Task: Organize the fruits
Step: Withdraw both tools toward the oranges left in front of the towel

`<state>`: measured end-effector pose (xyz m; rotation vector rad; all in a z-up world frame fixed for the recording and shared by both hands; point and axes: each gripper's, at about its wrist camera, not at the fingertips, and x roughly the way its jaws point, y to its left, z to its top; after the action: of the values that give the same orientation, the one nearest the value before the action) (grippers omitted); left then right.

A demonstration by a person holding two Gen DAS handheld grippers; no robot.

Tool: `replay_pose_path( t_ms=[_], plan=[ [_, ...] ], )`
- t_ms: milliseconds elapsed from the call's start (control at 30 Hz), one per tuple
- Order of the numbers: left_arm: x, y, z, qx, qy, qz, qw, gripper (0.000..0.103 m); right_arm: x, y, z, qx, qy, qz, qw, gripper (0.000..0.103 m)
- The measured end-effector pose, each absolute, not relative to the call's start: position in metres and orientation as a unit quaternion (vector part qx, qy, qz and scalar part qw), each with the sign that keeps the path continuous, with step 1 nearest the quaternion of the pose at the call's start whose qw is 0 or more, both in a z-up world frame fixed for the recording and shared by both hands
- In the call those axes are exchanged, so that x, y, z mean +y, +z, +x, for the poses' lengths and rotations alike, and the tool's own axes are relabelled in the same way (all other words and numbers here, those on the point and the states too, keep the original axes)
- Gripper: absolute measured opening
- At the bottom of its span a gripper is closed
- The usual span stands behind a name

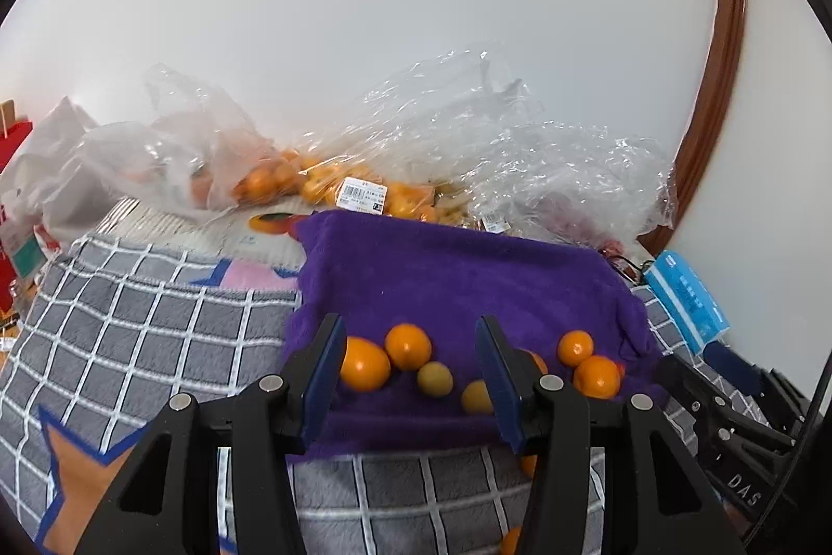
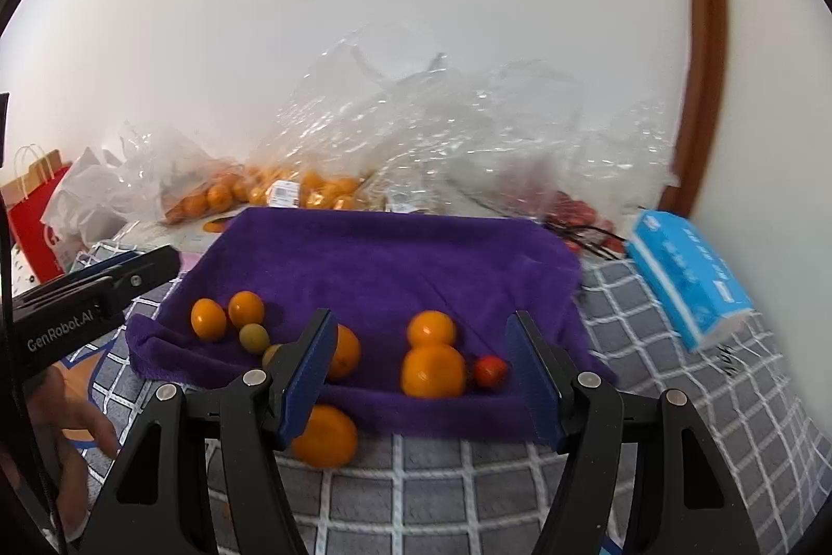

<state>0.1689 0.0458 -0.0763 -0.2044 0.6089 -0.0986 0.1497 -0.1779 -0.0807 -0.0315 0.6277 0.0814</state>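
Note:
A purple towel (image 1: pixel 468 274) (image 2: pixel 395 263) lies on a grey checked blanket. Several small oranges (image 1: pixel 408 346) (image 2: pixel 432 370) and yellow-green fruits (image 1: pixel 434 378) (image 2: pixel 254 337) sit along its near edge. A small red tomato (image 2: pixel 490 371) lies beside the oranges. One orange (image 2: pixel 325 435) rests off the towel on the blanket. My left gripper (image 1: pixel 411 378) is open and empty above the left fruits. My right gripper (image 2: pixel 421 378) is open and empty, with two oranges and the tomato showing between its fingers.
Clear plastic bags (image 1: pixel 468 139) (image 2: pixel 416 128) with more oranges and red fruit stand behind the towel against the white wall. A blue tissue pack (image 2: pixel 686 274) (image 1: pixel 686 300) lies at the right. A red paper bag (image 2: pixel 31 211) stands far left.

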Motion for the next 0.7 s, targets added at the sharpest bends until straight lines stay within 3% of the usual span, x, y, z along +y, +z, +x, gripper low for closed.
replay_pose_path(
  t_ms=[267, 700],
  plan=[
    [0.056, -0.081, 0.134, 0.322, -0.04, -0.113, 0.939, 0.049, -0.19, -0.089, 0.127, 0.363, 0.052, 0.028, 0.93, 0.067],
    [0.075, -0.122, 0.116, 0.39, -0.006, -0.117, 0.913, 0.049, -0.193, -0.099, 0.092, 0.373, 0.076, 0.038, 0.924, 0.067]
  ],
)
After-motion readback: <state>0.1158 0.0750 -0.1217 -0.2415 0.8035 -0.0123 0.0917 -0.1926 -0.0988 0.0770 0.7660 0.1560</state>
